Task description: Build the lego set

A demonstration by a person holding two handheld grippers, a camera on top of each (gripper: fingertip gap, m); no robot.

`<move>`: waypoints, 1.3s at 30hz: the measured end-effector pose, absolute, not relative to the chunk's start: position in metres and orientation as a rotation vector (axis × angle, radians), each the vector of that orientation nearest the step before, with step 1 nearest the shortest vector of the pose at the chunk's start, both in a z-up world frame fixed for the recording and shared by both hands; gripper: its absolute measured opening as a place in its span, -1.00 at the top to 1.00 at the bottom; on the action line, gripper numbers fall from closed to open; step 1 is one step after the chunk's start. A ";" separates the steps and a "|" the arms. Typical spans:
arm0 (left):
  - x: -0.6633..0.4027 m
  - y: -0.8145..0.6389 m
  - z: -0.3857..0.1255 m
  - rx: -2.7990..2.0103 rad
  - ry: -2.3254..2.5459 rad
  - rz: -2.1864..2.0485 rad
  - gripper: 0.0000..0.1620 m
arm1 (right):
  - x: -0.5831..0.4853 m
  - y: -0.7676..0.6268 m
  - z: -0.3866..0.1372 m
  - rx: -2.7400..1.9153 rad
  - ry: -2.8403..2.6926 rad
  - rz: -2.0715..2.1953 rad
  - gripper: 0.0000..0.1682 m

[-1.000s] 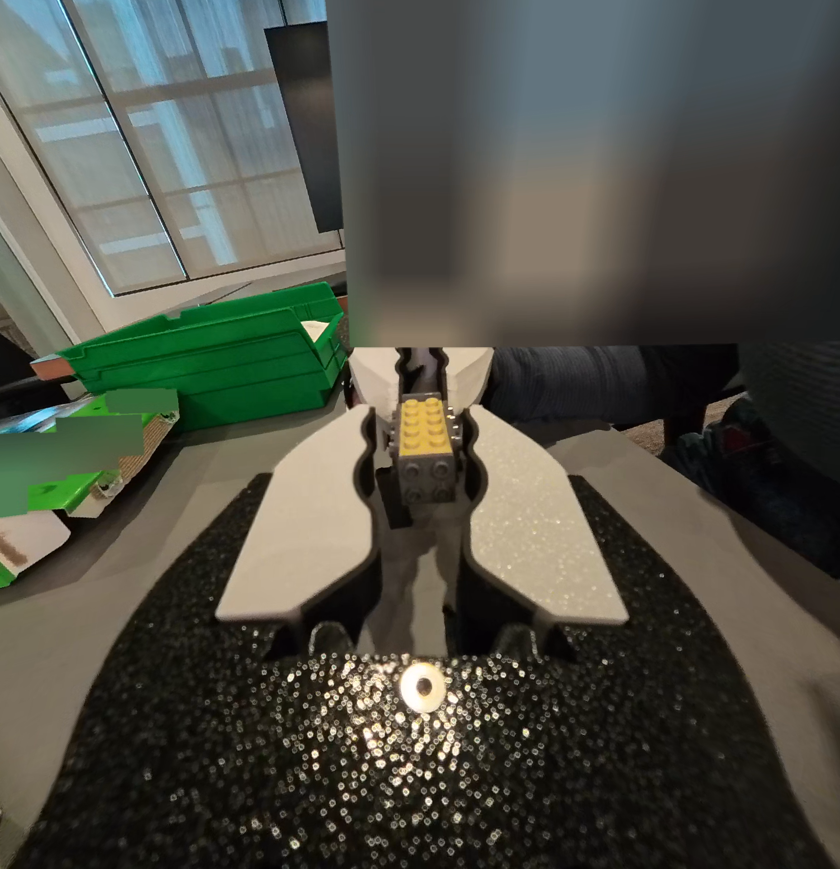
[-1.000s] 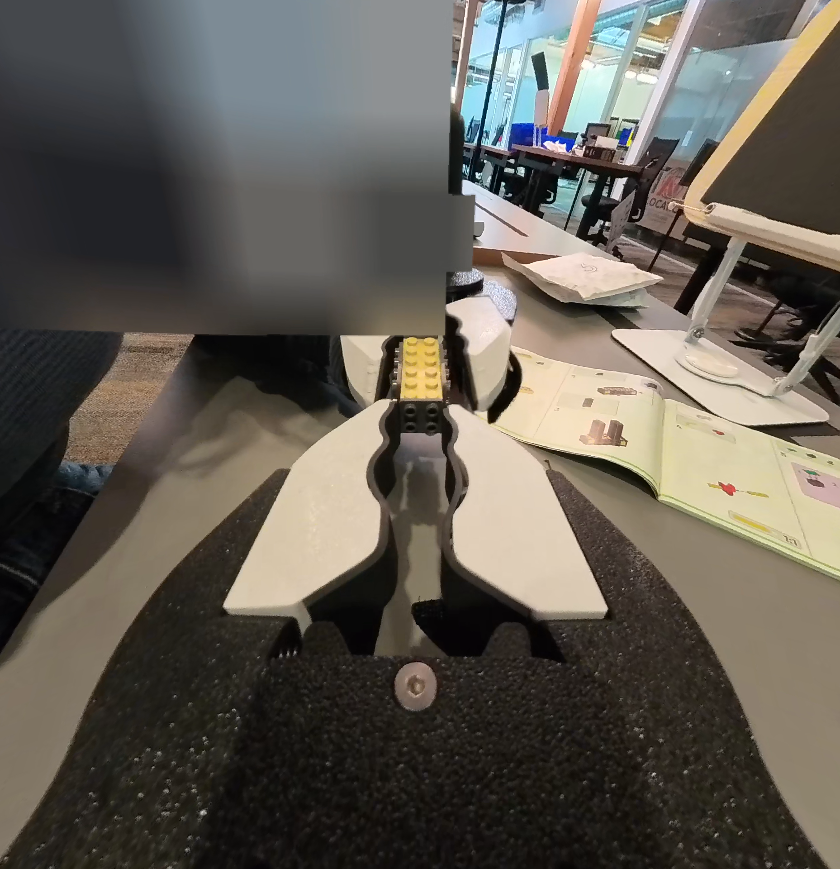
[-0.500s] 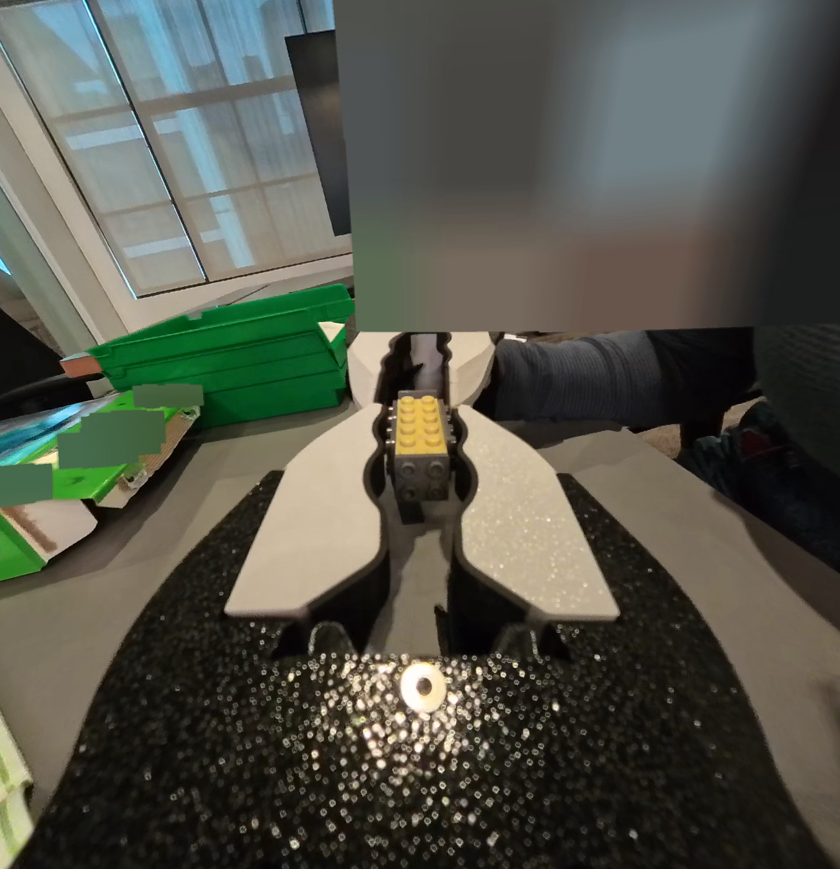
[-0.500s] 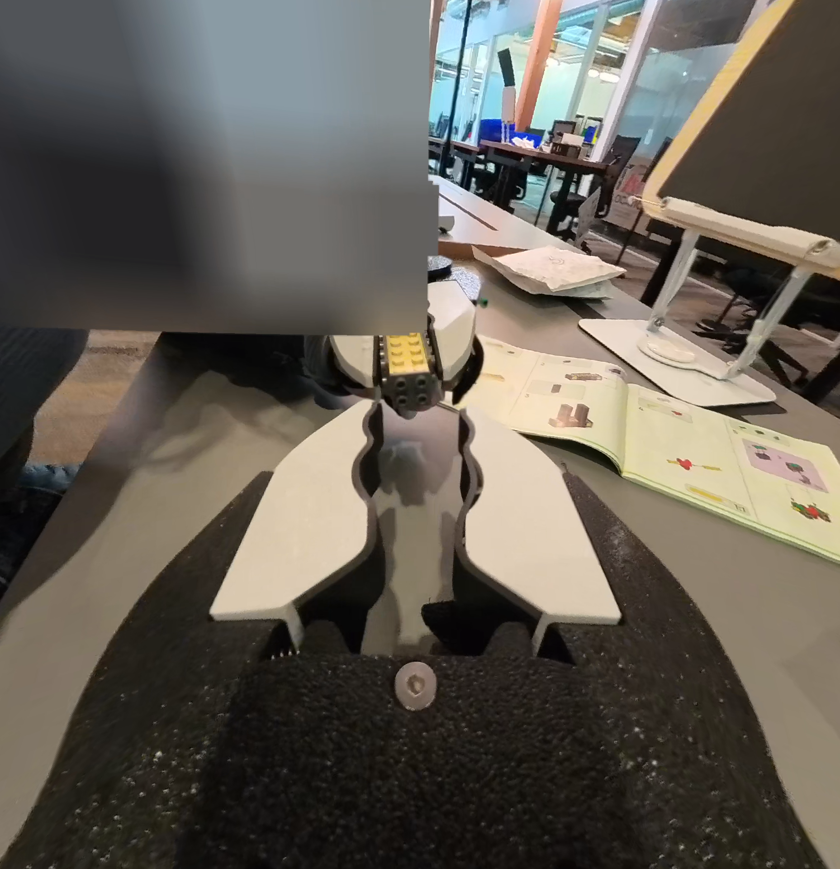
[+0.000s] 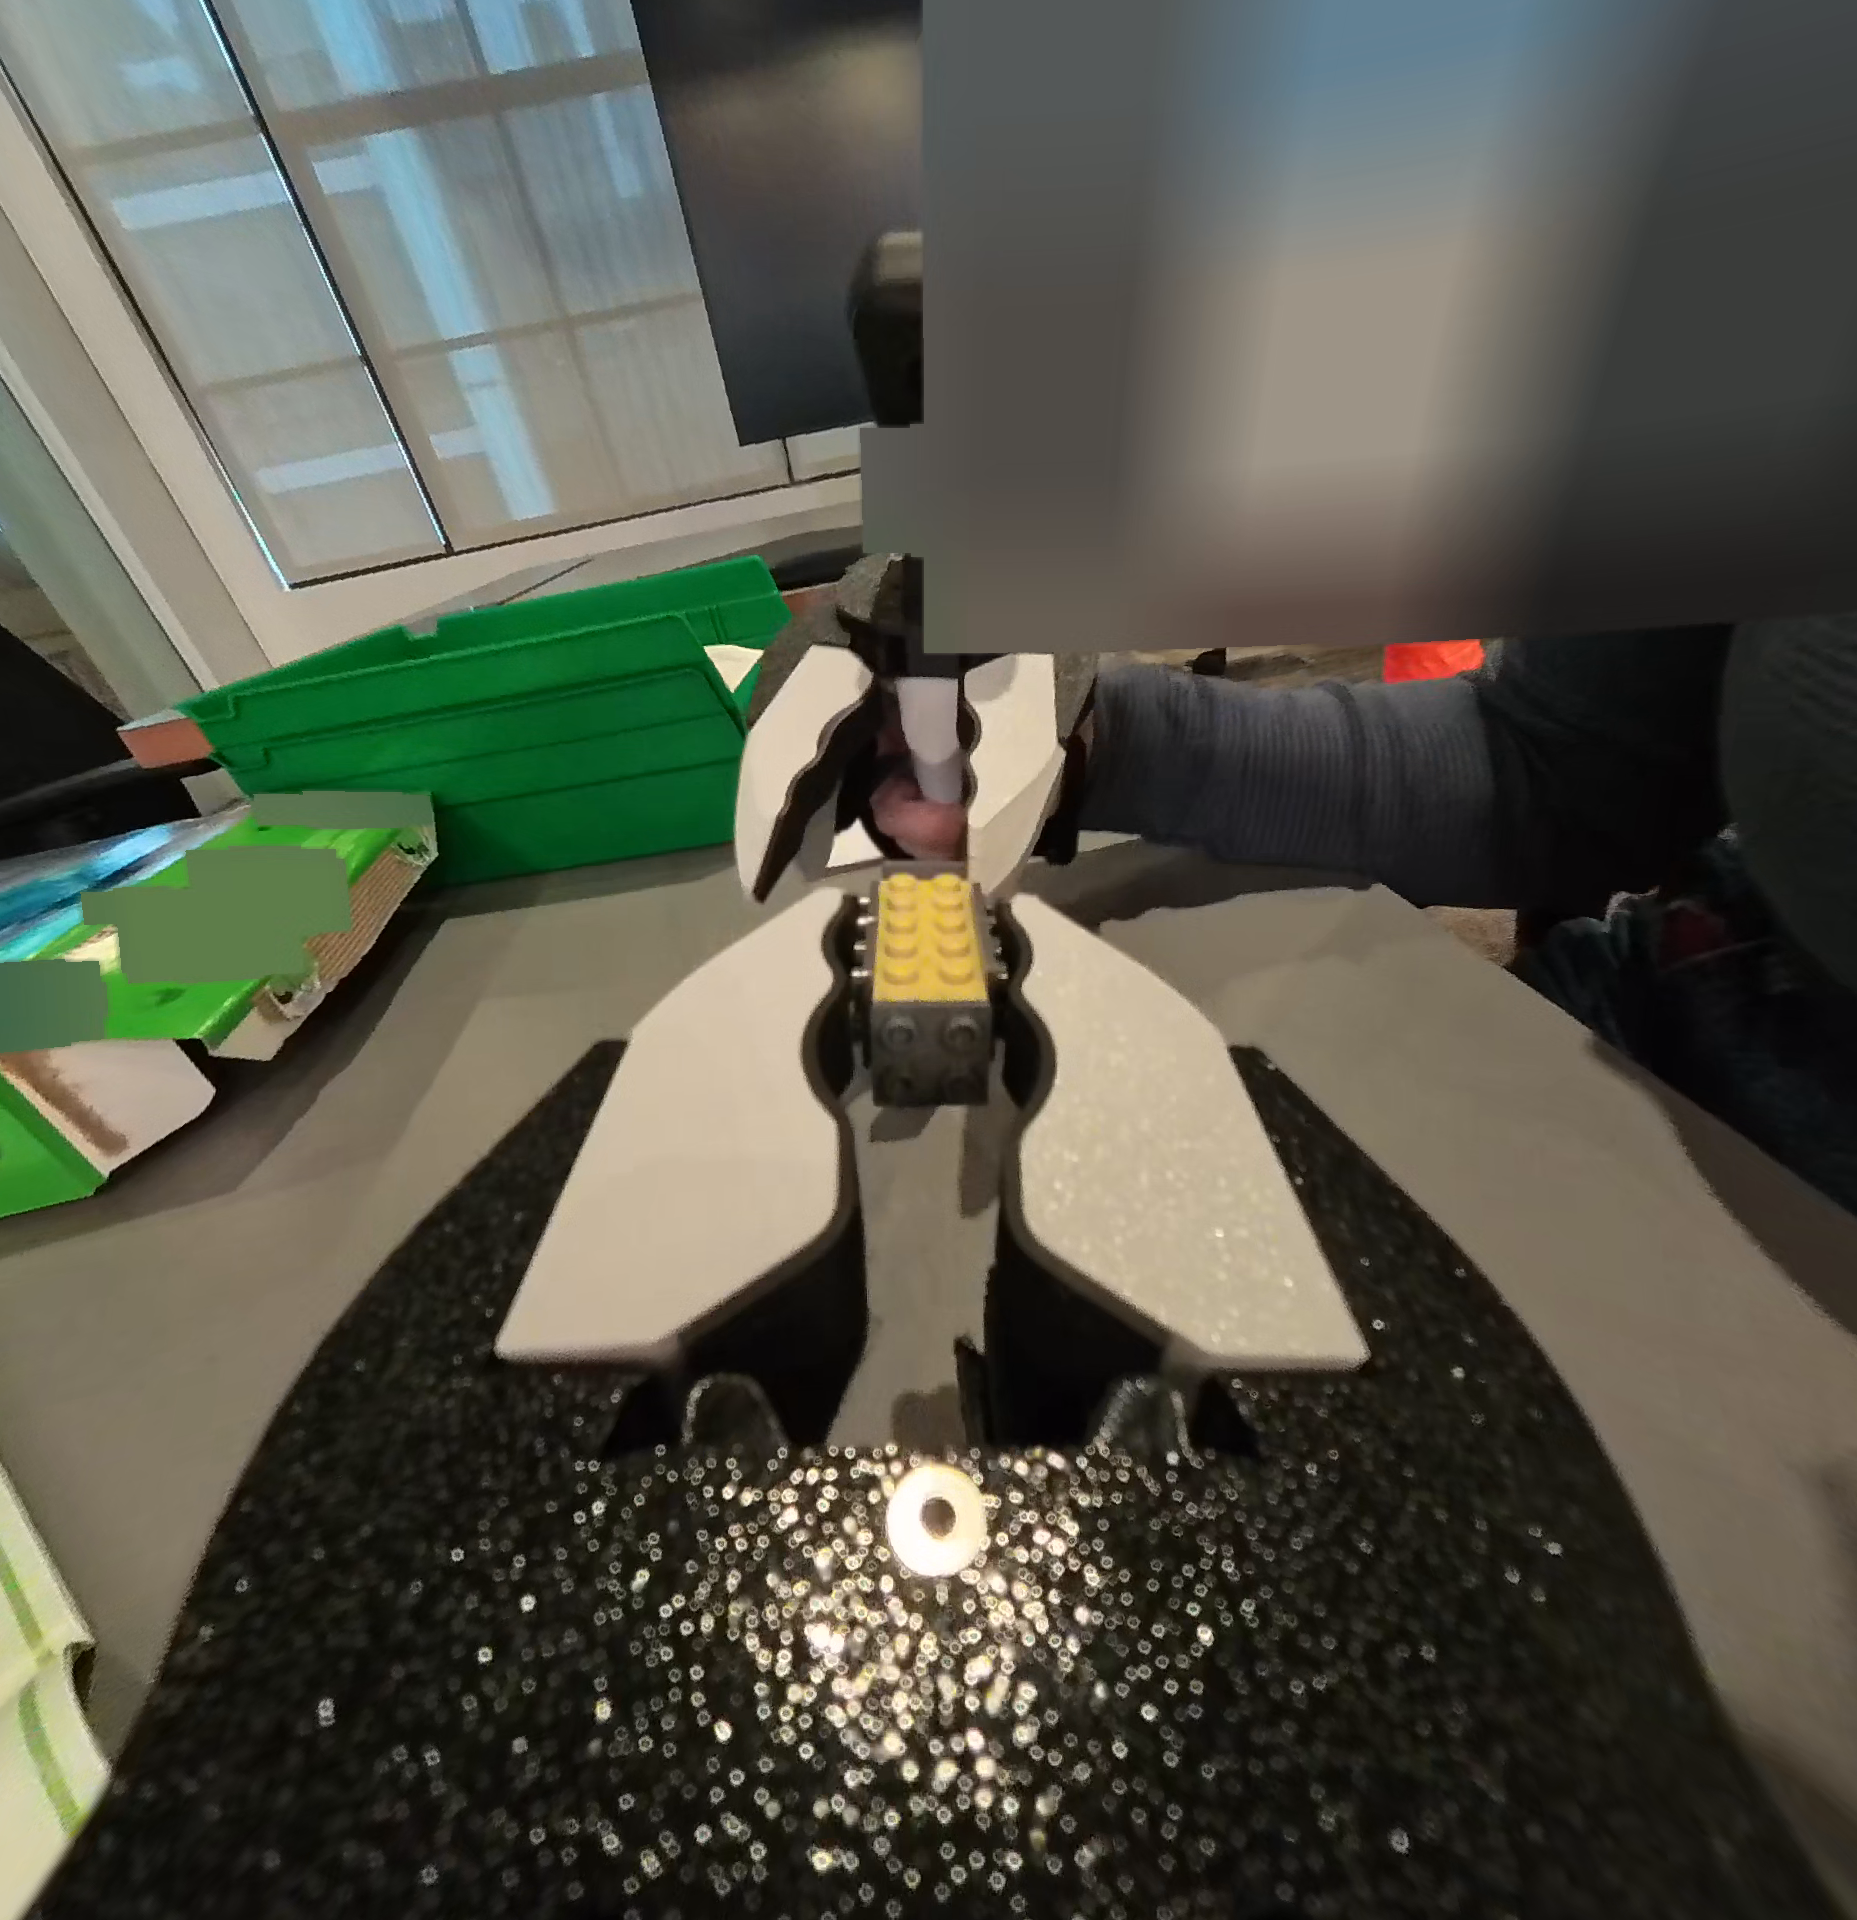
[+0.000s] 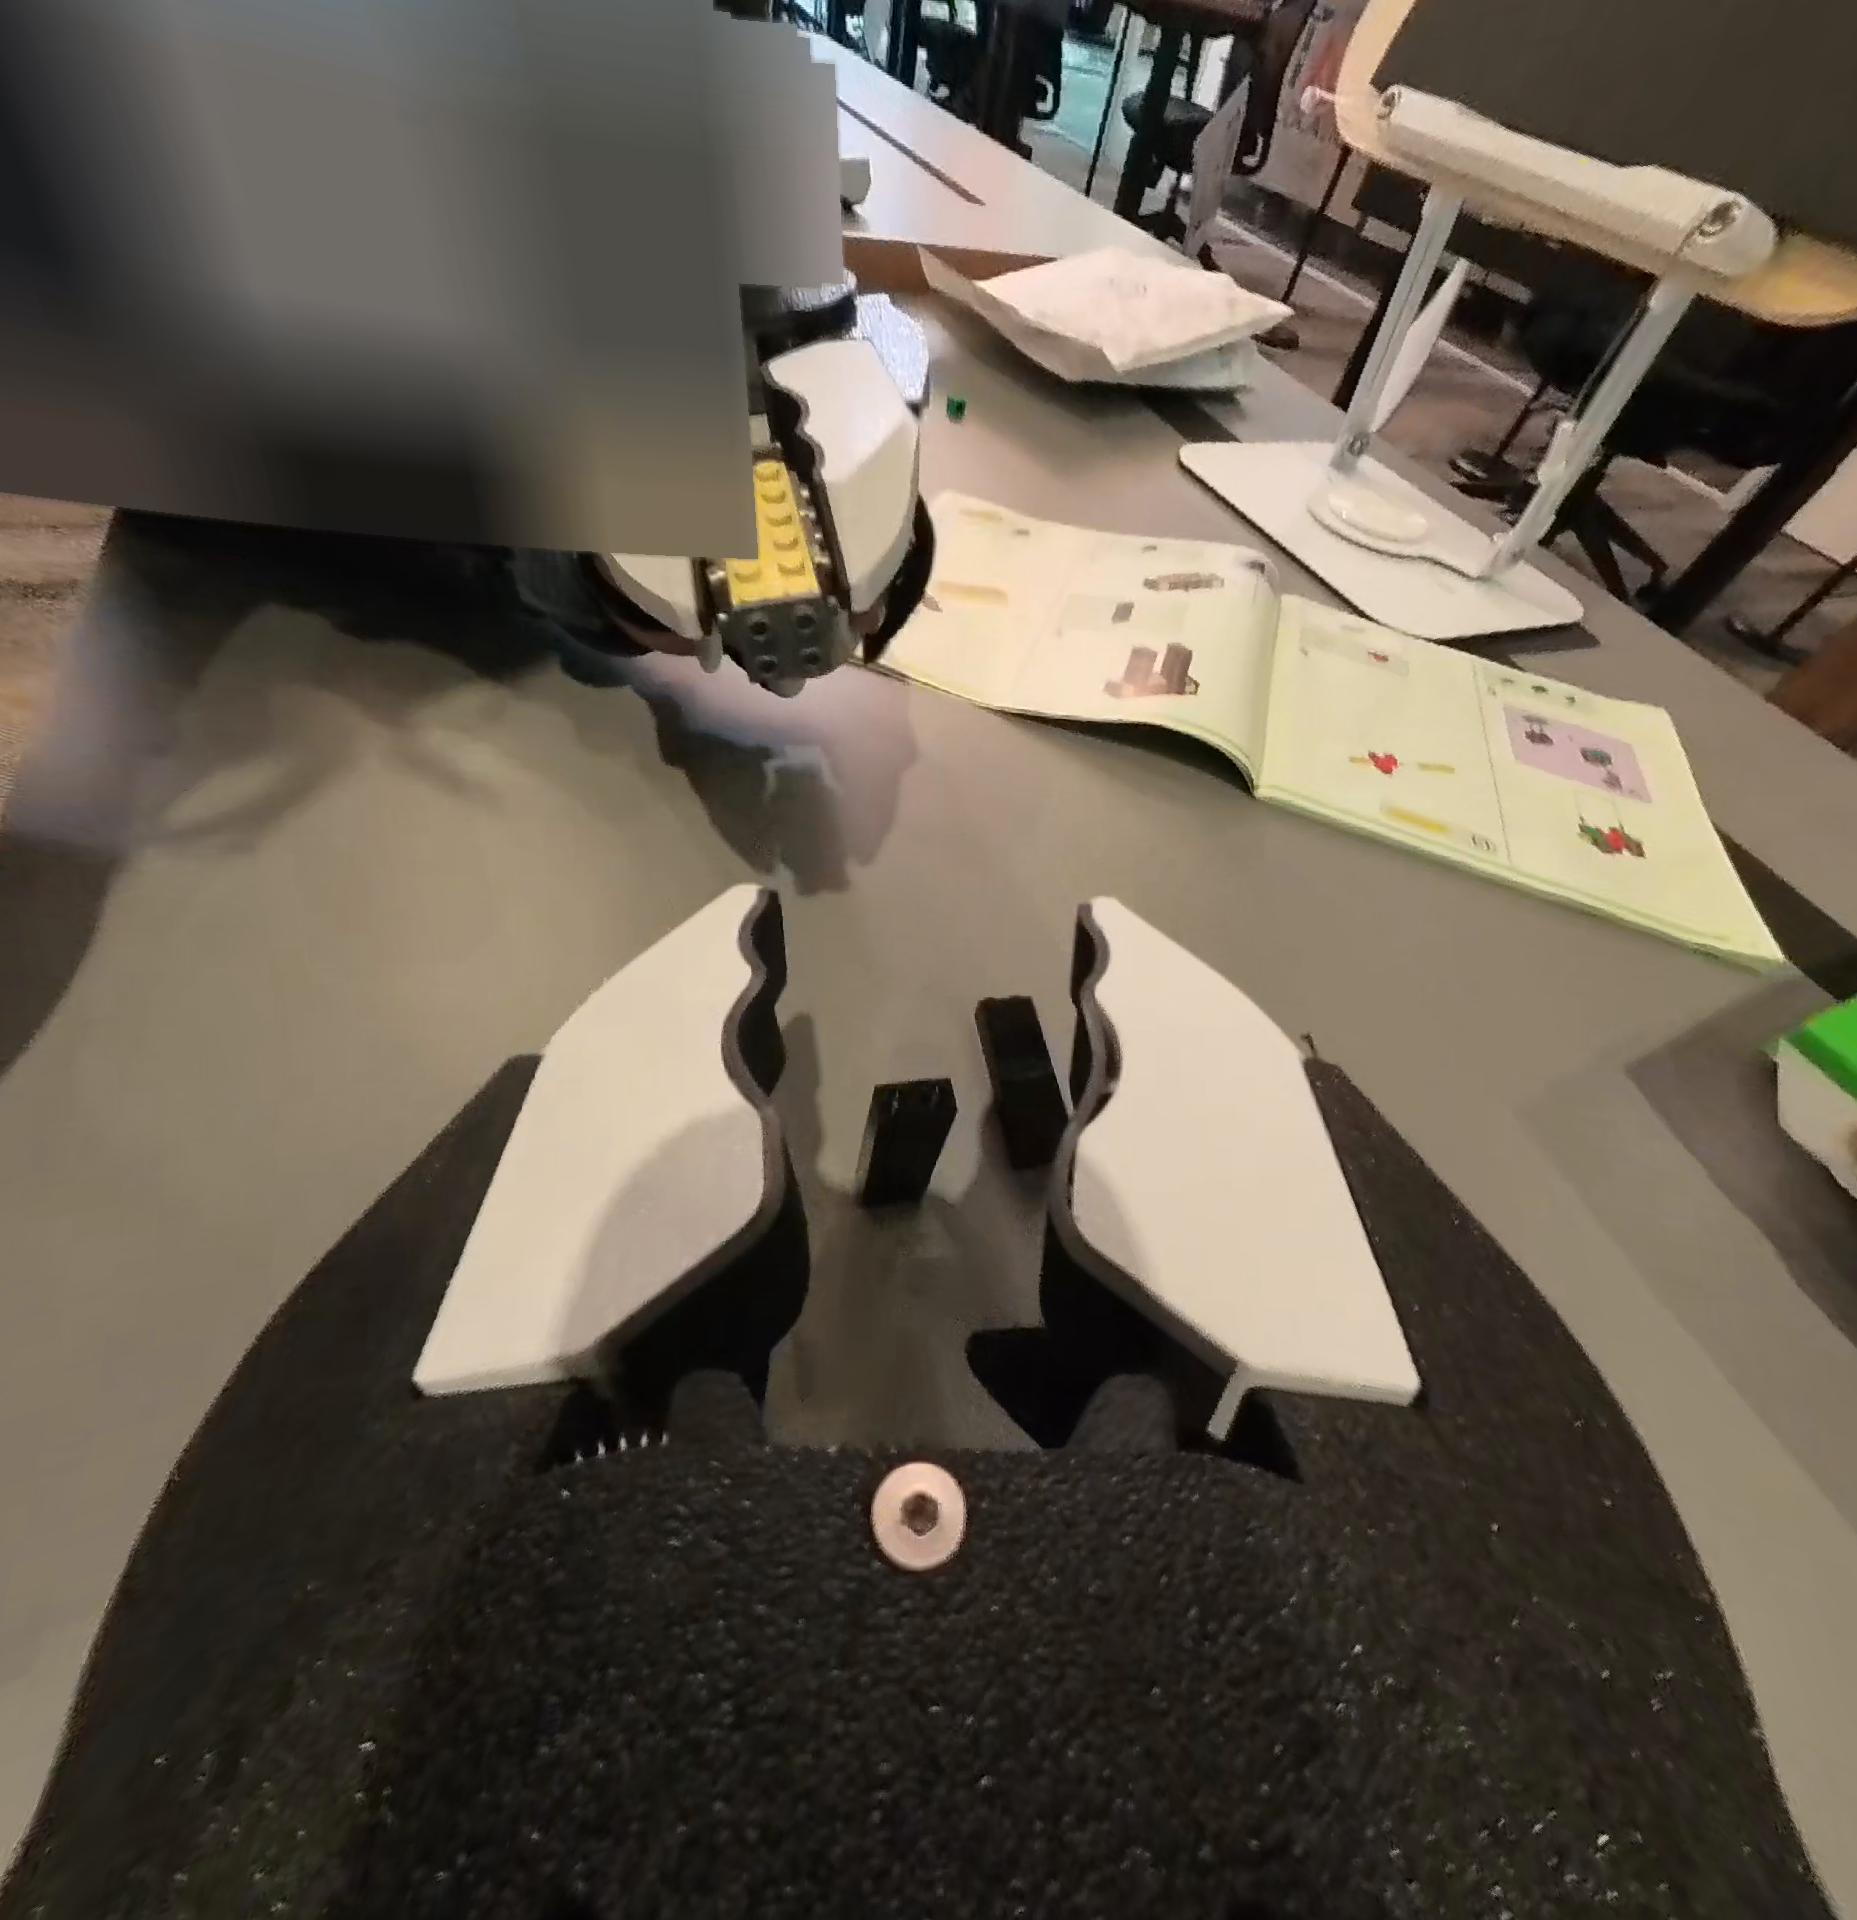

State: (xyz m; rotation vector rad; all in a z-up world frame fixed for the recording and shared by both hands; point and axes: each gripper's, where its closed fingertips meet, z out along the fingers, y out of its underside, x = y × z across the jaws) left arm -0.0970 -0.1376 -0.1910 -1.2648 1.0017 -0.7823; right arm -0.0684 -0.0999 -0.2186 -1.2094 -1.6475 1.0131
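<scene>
We are clamping the left gripper narrowly around the yellow-and-grey lego block, held above the grey table, green bins at ten o'clock. It looks light, rigid and smooth, so we judge flat sides safest to pinch. We are holding the right gripper wide over two black bricks, instruction booklet at two o'clock.
</scene>
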 end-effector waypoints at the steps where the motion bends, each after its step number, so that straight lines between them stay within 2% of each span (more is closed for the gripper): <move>1: -0.097 -0.138 -0.192 -1.270 1.003 -0.787 0.70 | -0.065 -0.098 -0.220 -1.221 -1.646 0.996 0.37; 11: -0.100 -0.131 -0.204 -1.348 0.990 -0.804 0.70 | -0.049 -0.096 -0.258 -1.383 -1.738 0.969 0.36; 17: -0.098 -0.132 -0.212 -1.388 1.000 -0.871 0.70 | -0.053 -0.095 -0.273 -1.420 -1.797 0.921 0.54; 24: -0.095 -0.136 -0.215 -1.392 1.041 -0.919 0.70 | -0.059 -0.096 -0.273 -1.412 -1.815 1.001 0.64; 26: -0.095 -0.137 -0.215 -1.393 1.043 -0.923 0.70 | -0.061 -0.095 -0.274 -1.423 -1.818 1.004 0.79; 27: -0.095 -0.136 -0.215 -1.397 1.039 -0.921 0.70 | -0.062 -0.095 -0.273 -1.419 -1.817 1.007 0.79; 29: -0.096 -0.133 -0.215 -1.409 1.024 -0.907 0.70 | -0.066 -0.093 -0.262 -1.387 -1.752 1.030 0.79; 34: -0.095 -0.127 -0.221 -1.476 1.002 -0.886 0.70 | -0.081 -0.106 -0.187 -1.178 -1.419 1.340 0.80; 39: -0.094 -0.125 -0.226 -1.517 1.004 -0.864 0.70 | -0.095 -0.127 -0.177 -1.087 -1.417 1.396 0.80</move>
